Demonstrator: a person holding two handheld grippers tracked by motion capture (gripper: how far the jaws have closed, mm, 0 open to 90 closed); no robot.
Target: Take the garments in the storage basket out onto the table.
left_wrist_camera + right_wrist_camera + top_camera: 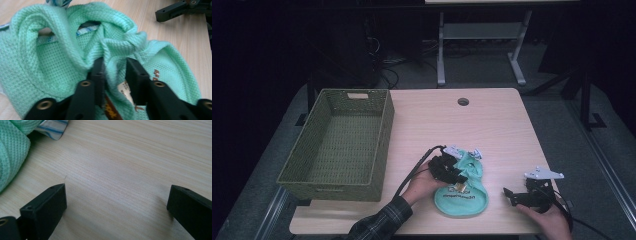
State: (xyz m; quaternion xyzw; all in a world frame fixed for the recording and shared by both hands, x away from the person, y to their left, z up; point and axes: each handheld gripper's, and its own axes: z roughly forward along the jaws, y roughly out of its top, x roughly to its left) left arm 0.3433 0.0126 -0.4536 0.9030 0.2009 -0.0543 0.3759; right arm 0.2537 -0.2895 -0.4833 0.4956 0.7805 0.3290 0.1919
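A mint-green knitted cloth (462,192) with a brown printed label lies bunched near the table's front edge. My left gripper (457,176) rests low on it. In the left gripper view its jaws (113,63) stand a little apart around a raised fold of the green cloth (62,50), which sits loosely between them. A blue-and-white striped piece (474,154) pokes out from under the cloth's far side. My right gripper (510,196) lies to the right of the cloth with its jaws (117,192) wide open over bare wood. The green cloth (10,150) is at that view's left edge.
An olive woven basket (384,145) stands on the left side of the wooden table (492,125), and nothing is visible inside it. A round cable hole (463,101) is near the table's far edge. Desk legs and cables are on the floor beyond.
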